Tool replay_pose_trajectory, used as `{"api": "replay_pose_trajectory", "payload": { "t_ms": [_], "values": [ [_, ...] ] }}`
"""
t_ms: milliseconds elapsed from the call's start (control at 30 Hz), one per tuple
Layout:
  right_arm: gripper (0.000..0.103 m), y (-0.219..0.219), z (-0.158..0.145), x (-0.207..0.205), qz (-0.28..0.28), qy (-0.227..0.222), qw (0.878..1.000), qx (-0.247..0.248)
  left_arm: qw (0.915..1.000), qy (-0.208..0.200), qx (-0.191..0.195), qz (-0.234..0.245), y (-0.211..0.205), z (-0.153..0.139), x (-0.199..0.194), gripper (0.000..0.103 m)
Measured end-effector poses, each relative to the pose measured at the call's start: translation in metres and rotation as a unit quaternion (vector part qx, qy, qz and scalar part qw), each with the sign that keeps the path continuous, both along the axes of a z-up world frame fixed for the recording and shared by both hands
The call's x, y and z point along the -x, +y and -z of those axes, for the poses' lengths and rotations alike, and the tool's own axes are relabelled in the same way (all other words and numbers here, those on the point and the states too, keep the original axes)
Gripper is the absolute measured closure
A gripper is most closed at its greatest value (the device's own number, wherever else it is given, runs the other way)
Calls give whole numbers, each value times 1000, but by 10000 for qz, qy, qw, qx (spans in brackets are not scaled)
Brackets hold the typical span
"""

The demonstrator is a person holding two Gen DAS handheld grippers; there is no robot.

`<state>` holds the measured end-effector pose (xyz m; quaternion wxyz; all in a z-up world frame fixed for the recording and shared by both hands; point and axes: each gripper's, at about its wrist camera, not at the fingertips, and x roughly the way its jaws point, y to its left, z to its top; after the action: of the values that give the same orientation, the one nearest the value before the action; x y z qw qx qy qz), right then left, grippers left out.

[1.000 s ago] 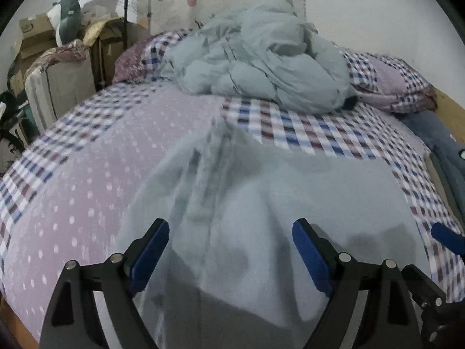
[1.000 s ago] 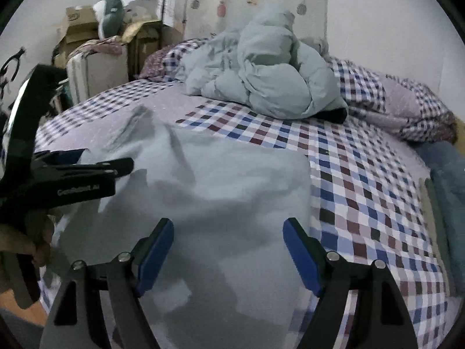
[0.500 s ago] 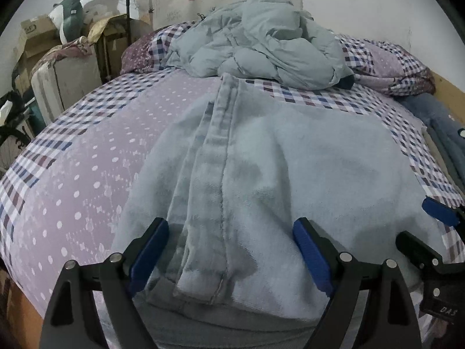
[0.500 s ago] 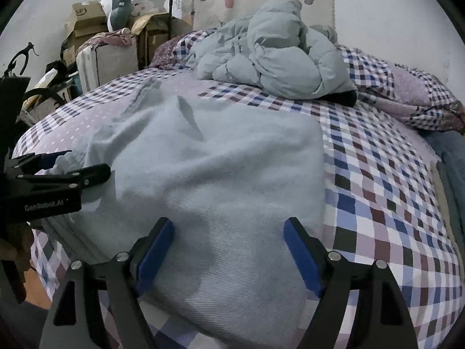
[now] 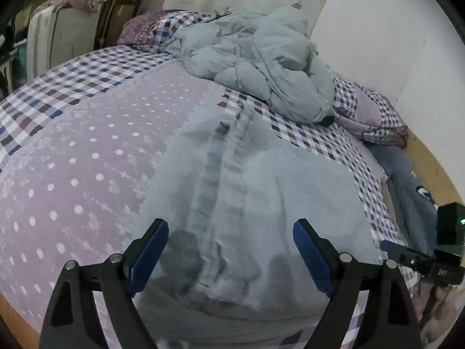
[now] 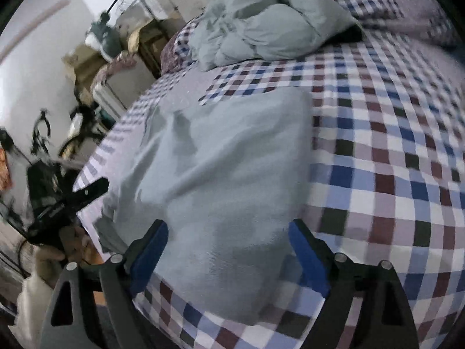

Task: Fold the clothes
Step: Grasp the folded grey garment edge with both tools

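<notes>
right claw (image 6: pixel 229 258) tilted, swung rightward | pale garment (image 6: pixel 221 168) now blurred | left claw (image 5: pixel 229 257) shifted slightly left

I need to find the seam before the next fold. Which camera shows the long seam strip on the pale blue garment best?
The left wrist view: the seam strip runs straight up the middle of the garment, between the open fingers. In the right wrist view the garment is motion-blurred and shows only smooth cloth and creases; no seam is distinguishable.

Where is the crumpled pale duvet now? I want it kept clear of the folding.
The duvet is heaped at the bed's far end in both views, beyond the spread grey garment, beside the checked pillow.
</notes>
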<state>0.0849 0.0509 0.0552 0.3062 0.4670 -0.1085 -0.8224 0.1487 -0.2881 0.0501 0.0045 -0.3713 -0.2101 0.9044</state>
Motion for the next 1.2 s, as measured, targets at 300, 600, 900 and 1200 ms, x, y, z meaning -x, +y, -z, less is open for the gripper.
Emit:
{"api": "replay_pose_trajectory", "payload": {
  "t_ms": [300,600,900,1200],
  "values": [
    [6,41,40,45,-32,-1161,9814,1526,9973,-440,-569,179,-66,17,27,13],
    [0,25,48,76,-376,-1339,9766,1640,9811,-684,-1276,1284,-52,35,67,12],
    [0,-14,55,110,-655,-1367,9782,1422,9701,-774,-1383,1837,-47,39,92,1],
    [0,-58,64,155,-868,-1612,9763,1158,9665,-1083,-1249,1965,-31,39,130,1]
  ]
}}
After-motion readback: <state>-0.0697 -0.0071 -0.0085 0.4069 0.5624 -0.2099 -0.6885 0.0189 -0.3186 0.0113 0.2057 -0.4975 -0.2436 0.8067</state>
